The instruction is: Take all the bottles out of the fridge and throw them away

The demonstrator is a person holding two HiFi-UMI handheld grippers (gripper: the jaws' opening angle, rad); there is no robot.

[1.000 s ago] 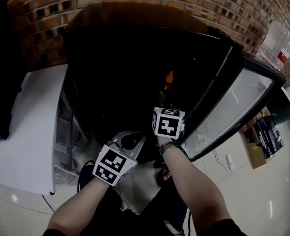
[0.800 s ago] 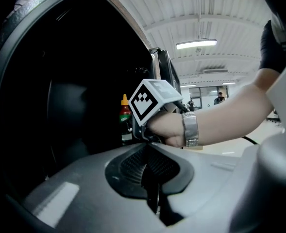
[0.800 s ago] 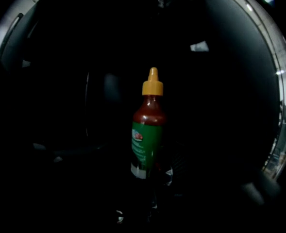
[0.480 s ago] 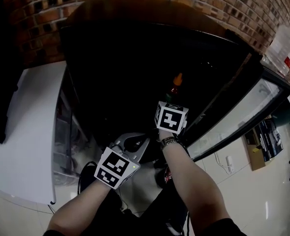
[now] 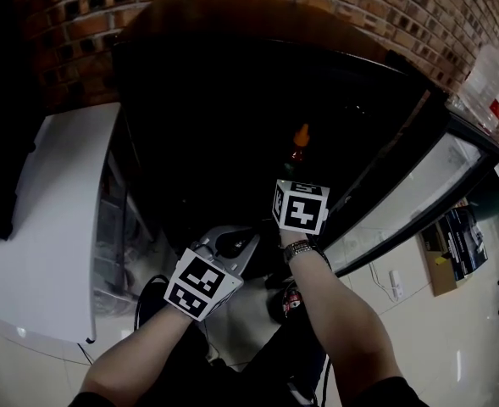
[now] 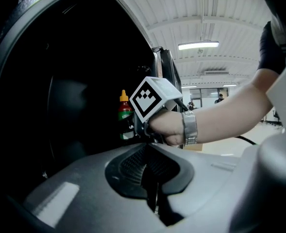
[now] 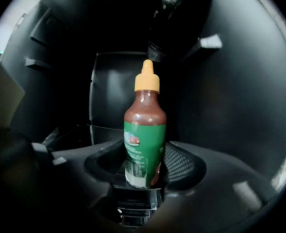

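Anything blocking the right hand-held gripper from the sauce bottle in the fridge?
Nothing visible. The sauce bottle already stands upright between the jaws of the right hand-held gripper, inside the fridge. The jaws have just been closing around it. I can't tell whether the pads press on it yet.

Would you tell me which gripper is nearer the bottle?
Right. The right gripper has the bottle between its jaws, which have just been closing. The left gripper, shut, sits farther back, behind the right hand.
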